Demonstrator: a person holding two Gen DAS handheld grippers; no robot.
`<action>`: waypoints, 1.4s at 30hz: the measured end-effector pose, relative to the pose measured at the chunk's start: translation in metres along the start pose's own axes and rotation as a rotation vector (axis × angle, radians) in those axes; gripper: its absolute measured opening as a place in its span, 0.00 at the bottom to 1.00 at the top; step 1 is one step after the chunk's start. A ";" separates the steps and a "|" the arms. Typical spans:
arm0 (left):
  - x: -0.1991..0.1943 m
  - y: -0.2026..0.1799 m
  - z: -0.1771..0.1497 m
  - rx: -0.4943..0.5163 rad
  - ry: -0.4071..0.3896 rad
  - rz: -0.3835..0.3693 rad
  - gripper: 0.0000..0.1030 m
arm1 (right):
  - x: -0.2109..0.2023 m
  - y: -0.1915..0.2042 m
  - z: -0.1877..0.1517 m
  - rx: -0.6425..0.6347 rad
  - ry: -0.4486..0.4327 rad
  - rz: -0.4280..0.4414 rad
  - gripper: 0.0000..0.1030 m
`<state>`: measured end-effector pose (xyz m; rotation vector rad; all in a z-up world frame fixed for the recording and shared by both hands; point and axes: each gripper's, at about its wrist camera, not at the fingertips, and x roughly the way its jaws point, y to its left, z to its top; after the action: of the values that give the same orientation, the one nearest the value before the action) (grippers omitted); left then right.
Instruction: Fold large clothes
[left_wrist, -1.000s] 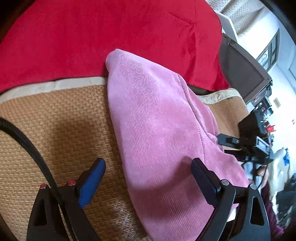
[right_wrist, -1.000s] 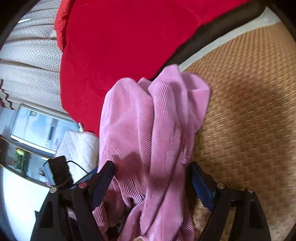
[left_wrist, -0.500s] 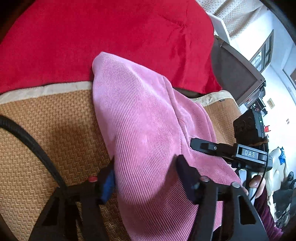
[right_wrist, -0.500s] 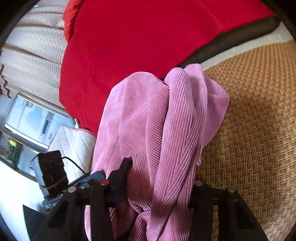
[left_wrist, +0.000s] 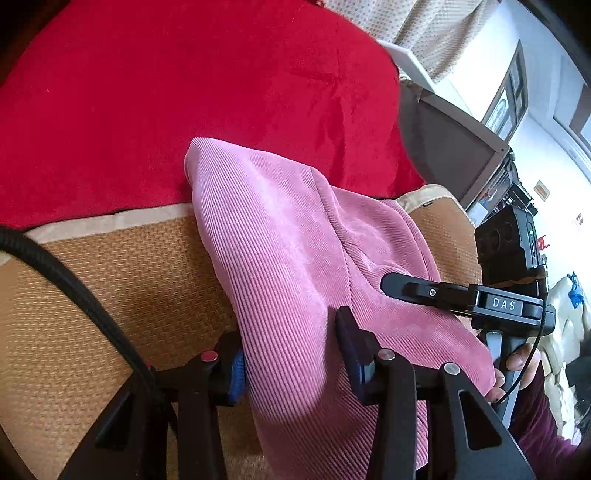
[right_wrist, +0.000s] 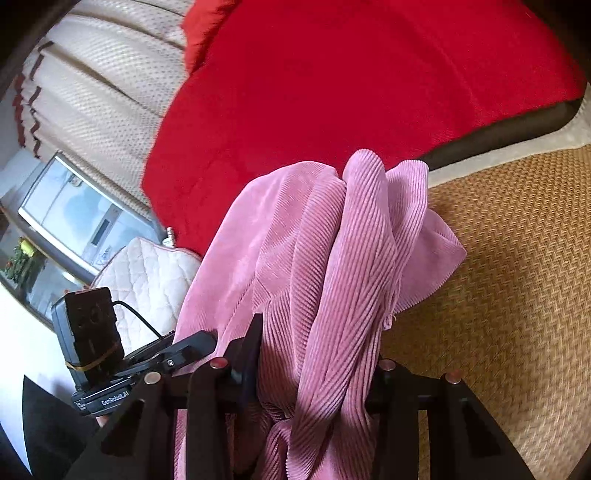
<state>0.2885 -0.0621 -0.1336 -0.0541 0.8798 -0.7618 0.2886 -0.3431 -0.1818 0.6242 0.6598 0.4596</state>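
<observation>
- On the woven mat (left_wrist: 110, 280), a pink corduroy garment (left_wrist: 295, 266) lies bunched, its far end against the red blanket (left_wrist: 184, 92).
- Left gripper (left_wrist: 291, 354) is clamped on one edge of the garment.
- Right gripper (right_wrist: 317, 369) pinches a gathered fold of it, the cloth draping between the fingers.

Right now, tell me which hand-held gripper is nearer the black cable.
Left. The left hand-held gripper has the black cable running right past its left finger; the right hand-held gripper is on the far side of the pink garment.
</observation>
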 end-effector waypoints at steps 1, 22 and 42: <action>-0.006 -0.001 -0.002 0.006 -0.006 0.005 0.44 | -0.002 0.004 -0.003 -0.005 -0.002 0.003 0.41; 0.022 -0.015 -0.048 0.054 0.130 0.262 0.61 | 0.004 0.005 -0.054 0.080 0.041 -0.150 0.54; 0.004 -0.031 -0.083 0.080 0.063 0.331 0.73 | 0.053 0.020 -0.030 -0.023 0.126 -0.292 0.32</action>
<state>0.2130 -0.0664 -0.1793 0.1836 0.8893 -0.4896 0.3014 -0.2866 -0.2096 0.4701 0.8502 0.2348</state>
